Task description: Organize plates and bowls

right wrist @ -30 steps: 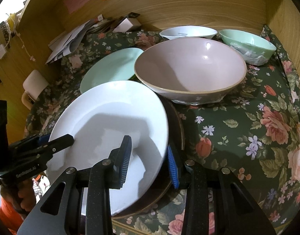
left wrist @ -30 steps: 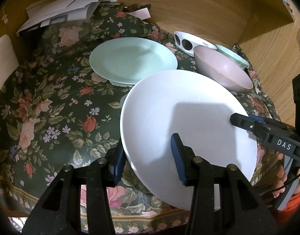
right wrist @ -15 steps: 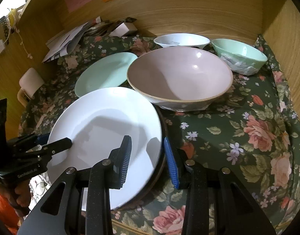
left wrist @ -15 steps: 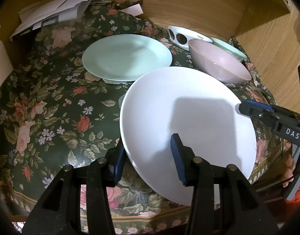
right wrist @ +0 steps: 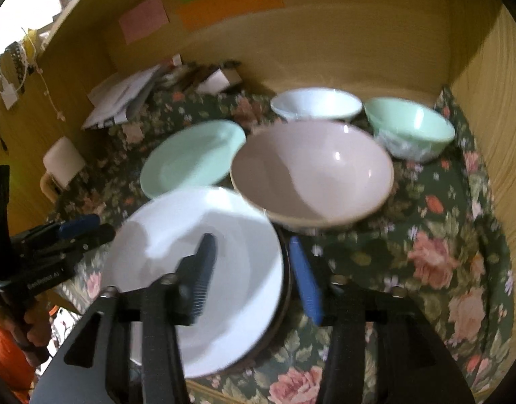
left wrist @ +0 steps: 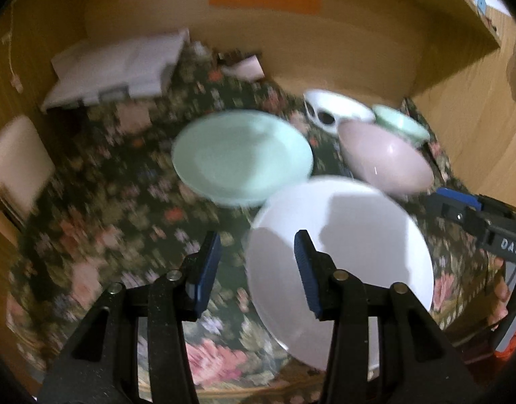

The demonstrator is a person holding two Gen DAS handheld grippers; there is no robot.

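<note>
A large white plate [left wrist: 342, 256] [right wrist: 197, 262] lies on a dark plate [right wrist: 286, 289] near the table's front edge. My left gripper [left wrist: 256, 235] hovers over the white plate's left rim. Its jaws are opening and the pads stand clear of the rim. My right gripper [right wrist: 251, 238] hovers over the right rim, its jaws also opening and not pressing on the plate. Behind the white plate are a mint plate [left wrist: 241, 158] [right wrist: 190, 158], a pink bowl [left wrist: 386, 158] [right wrist: 312, 171], a white bowl [right wrist: 315, 104] and a green bowl [right wrist: 409, 131].
A floral cloth [right wrist: 426, 252] covers the table, with wooden walls at the back and right. Papers [left wrist: 116, 70] are piled at the back left. A pale chair back [left wrist: 19, 158] stands at the left. A hand [right wrist: 32, 323] holds the left gripper's handle.
Both grippers have let go of the white plate's rim, opened wider and risen away from it. The plate now lies on the dark plate, and more of the back wall shows.
</note>
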